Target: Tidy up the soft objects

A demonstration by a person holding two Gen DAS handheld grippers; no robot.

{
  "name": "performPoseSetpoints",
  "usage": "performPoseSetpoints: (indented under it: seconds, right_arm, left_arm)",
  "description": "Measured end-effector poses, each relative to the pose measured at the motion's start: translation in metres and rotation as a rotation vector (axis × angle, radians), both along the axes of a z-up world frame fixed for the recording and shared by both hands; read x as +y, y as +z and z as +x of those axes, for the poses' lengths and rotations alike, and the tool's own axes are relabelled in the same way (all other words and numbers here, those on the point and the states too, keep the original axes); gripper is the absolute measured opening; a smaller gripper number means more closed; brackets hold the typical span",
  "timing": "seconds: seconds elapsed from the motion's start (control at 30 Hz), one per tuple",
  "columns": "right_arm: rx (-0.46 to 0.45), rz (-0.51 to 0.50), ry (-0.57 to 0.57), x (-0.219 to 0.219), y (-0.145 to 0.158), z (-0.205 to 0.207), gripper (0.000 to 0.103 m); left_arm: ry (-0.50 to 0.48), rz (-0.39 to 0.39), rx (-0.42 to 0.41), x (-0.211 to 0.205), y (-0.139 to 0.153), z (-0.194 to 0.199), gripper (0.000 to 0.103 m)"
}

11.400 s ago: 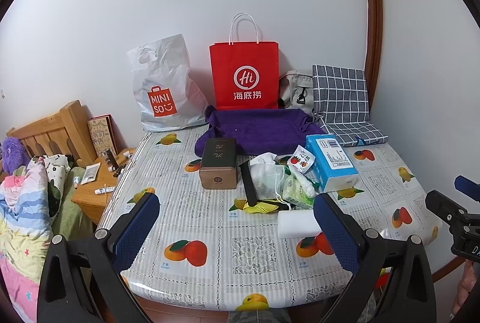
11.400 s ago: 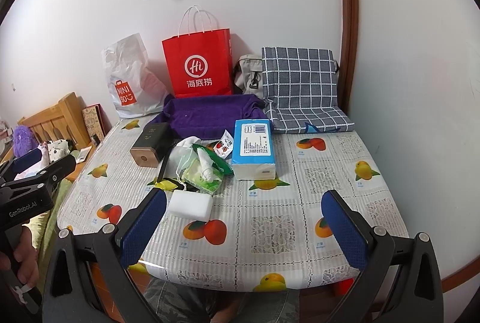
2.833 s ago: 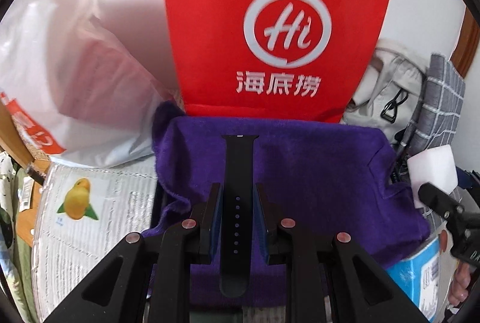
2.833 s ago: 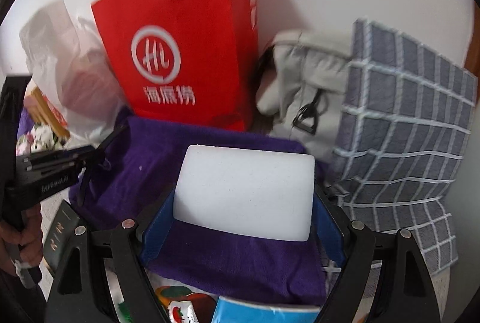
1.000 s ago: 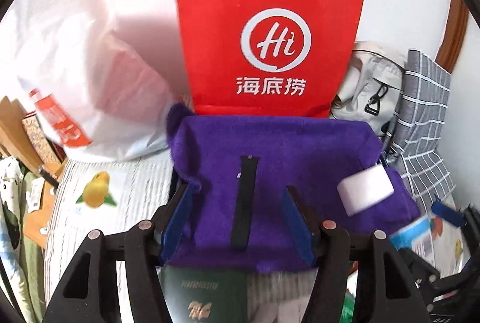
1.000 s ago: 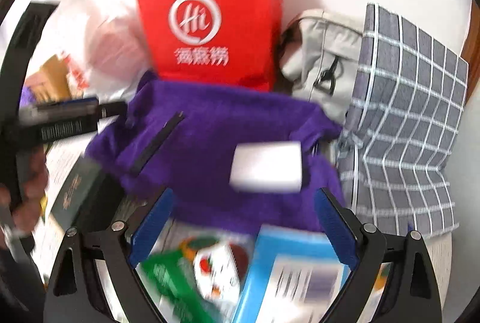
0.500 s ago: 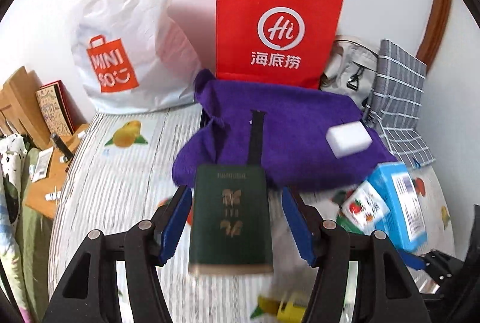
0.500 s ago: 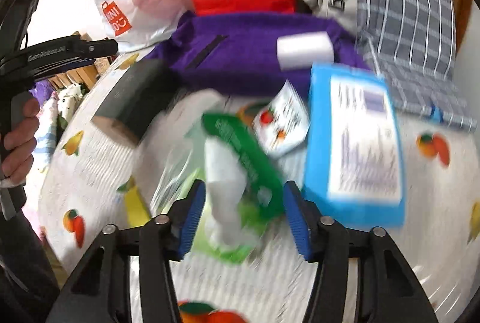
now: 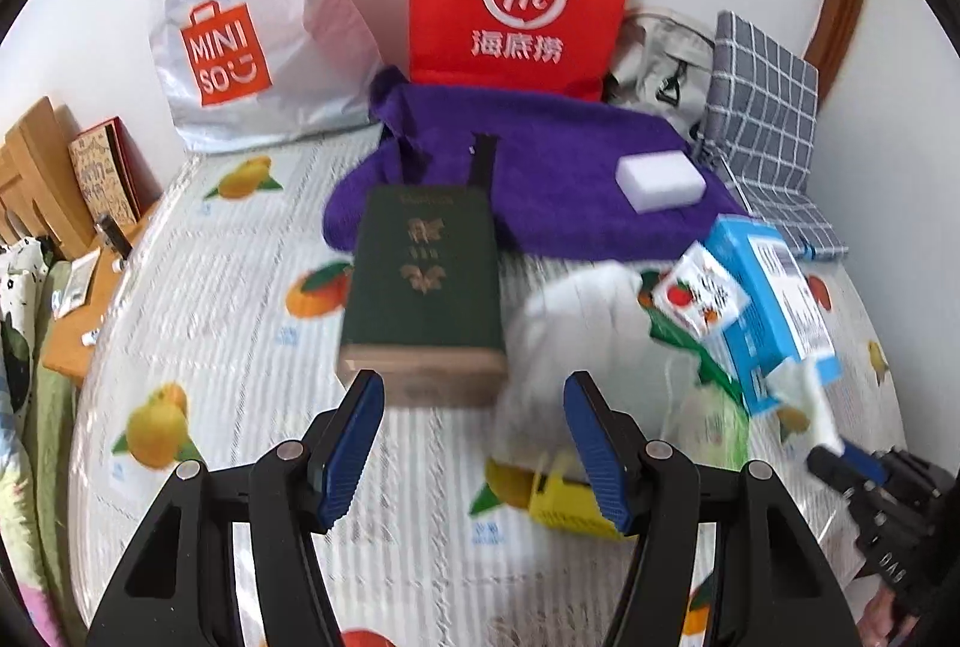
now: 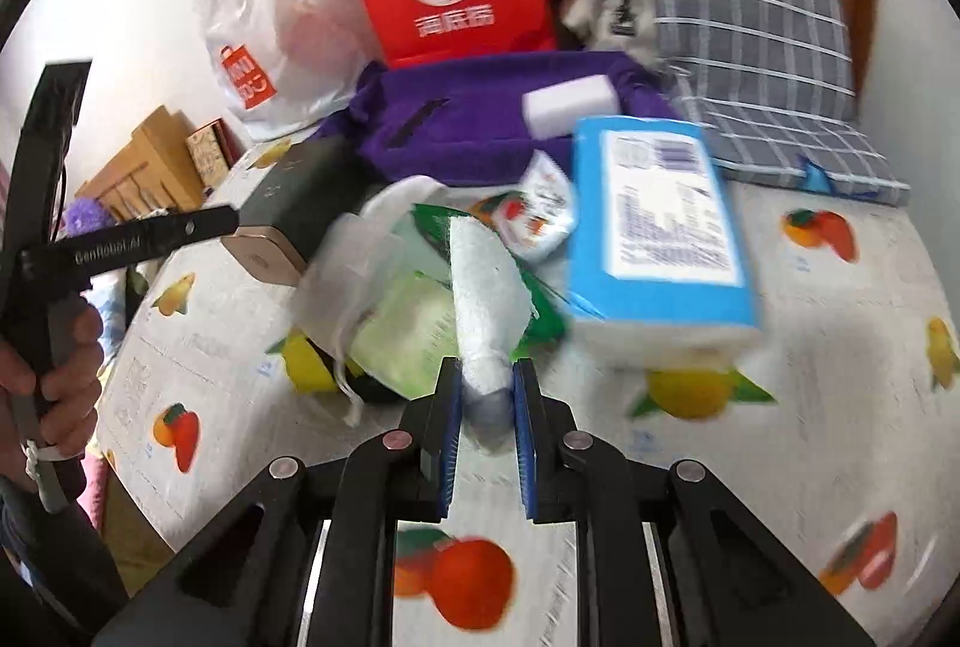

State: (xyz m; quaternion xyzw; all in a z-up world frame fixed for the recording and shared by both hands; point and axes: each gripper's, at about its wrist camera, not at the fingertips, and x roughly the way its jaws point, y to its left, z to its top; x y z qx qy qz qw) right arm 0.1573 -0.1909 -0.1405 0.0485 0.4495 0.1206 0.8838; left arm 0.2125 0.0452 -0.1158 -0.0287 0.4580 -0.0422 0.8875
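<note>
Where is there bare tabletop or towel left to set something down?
Bare tabletop lies left of the green box; more sits right of the tissue pack. The purple towel is free between strap and sponge. The middle pile is crowded.

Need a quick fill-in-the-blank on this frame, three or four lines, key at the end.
1. The white sponge lies on the ______ towel.
2. The right gripper is shut on a rolled white ______.
3. The left gripper holds ______.
4. The black strap lies on the towel, behind the dark ______ box.

Missing words: purple; cloth; nothing; green
</note>
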Motion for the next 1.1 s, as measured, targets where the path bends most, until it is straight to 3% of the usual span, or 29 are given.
performPoseSetpoints:
  seconds: [0.27, 0.33, 0.43, 0.77, 0.8, 1.0, 1.1]
  right_arm:
    - [0.029, -0.051, -0.106, -0.042, -0.026, -0.026, 0.017]
    - [0.037, -0.074, -0.122, -0.047, -0.035, -0.029, 0.017]
    - [0.041, -0.051, -0.112, -0.051, -0.044, -0.03, 0.017]
    - [0.027, -0.031, -0.084, -0.048, -0.062, -0.022, 0.02]
    - [0.025, -0.03, -0.082, -0.048, -0.063, -0.021, 0.02]
    - [-0.002, -0.019, -0.09, -0.048, -0.065, -0.02, 0.02]
    - [-0.012, -0.029, -0.087, -0.048, -0.065, -0.022, 0.019]
  left_arm:
    - [-0.054, -0.024, 0.04, -0.025, -0.032, -0.012, 0.069]
    - [-0.093, -0.064, 0.059, -0.033, -0.042, -0.01, 0.073]
    - [-0.127, -0.101, 0.069, -0.042, -0.051, -0.007, 0.074]
    - [-0.115, -0.111, 0.069, -0.055, -0.064, 0.007, 0.077]
    - [-0.112, -0.115, 0.061, -0.055, -0.064, 0.007, 0.074]
    - [-0.14, -0.154, 0.053, -0.056, -0.061, 0.003, 0.017]
    - [-0.144, -0.106, 0.032, -0.059, -0.056, -0.004, 0.008]
